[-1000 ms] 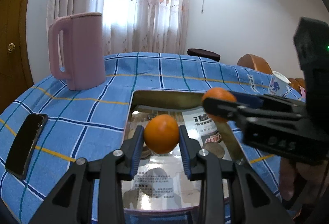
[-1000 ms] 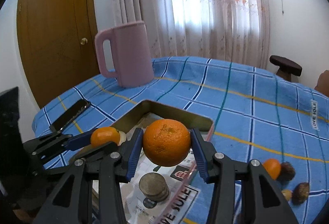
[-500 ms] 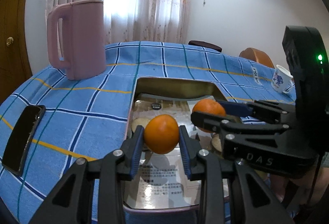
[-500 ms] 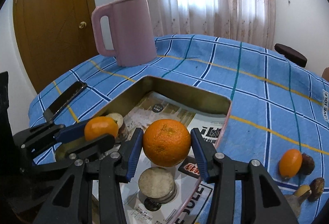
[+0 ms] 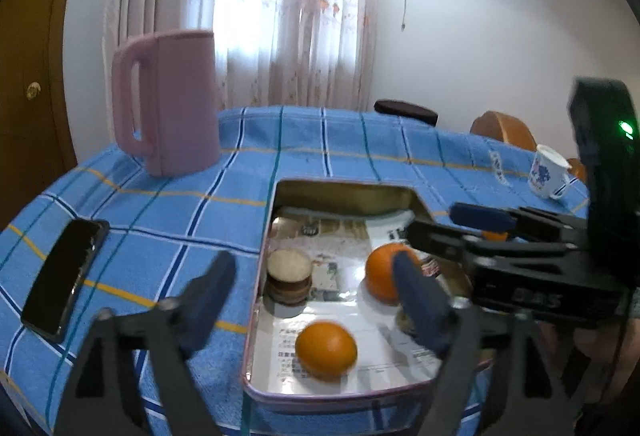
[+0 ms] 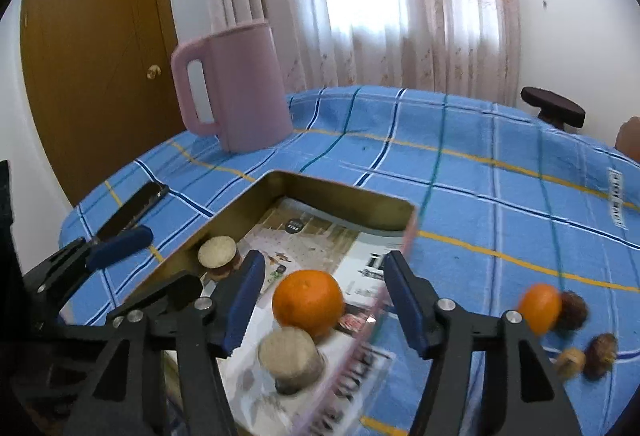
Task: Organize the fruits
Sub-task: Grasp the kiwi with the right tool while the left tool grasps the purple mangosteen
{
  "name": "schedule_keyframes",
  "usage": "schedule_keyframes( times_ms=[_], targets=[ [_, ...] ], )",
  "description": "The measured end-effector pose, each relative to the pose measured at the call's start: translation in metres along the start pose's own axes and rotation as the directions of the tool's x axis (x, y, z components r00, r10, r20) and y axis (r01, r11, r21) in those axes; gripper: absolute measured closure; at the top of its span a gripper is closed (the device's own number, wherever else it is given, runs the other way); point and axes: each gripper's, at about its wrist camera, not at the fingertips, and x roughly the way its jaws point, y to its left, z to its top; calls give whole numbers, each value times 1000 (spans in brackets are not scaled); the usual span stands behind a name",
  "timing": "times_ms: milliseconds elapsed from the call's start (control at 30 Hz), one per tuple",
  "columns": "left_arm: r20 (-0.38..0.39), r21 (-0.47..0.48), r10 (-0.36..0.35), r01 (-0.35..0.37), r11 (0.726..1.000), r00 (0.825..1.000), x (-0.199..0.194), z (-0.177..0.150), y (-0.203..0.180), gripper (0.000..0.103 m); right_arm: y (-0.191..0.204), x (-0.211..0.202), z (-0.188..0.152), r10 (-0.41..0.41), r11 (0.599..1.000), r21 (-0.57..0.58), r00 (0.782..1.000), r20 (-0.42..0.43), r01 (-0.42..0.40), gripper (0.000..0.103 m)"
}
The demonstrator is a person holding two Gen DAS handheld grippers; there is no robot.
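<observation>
Left gripper fingers spread wide, holding nothing; right gripper fingers likewise wide. Two oranges lie in the tin tray: near orange, far orange. Small orange sits right of tray on the worktop.

Black tool, blue pads

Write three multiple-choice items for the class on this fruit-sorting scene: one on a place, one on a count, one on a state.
1. Where does the tall pink plastic jug stand?
A inside the tin
B on the checked cloth beyond the tin
C on the floor
2. How many round orange fruits lie in the rectangular metal tin?
A none
B two
C four
3. The left claw is:
A open
B shut on a fruit
C shut on the phone

B: the jug is behind the tin. B: fruits and. A: its jaws are spread and empty.
</observation>
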Motion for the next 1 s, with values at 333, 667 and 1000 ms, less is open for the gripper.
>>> schedule_keyframes(
  times_ms=[333,667,1000],
  targets=[
    [26,82,-104,101,992,994,-6,7,-54,6,-74,-95,-49,-264,963,63,964,18,263,40],
    [-25,199,-170,172,965,985,7,6,-114,6,-99,-87,-76,-291,955,25,949,-124,296,55],
    [-77,219,-197,209,953,977,22,4,-134,6,-120,-62,-83,-158,975,123,965,-207,185,61]
  ],
)
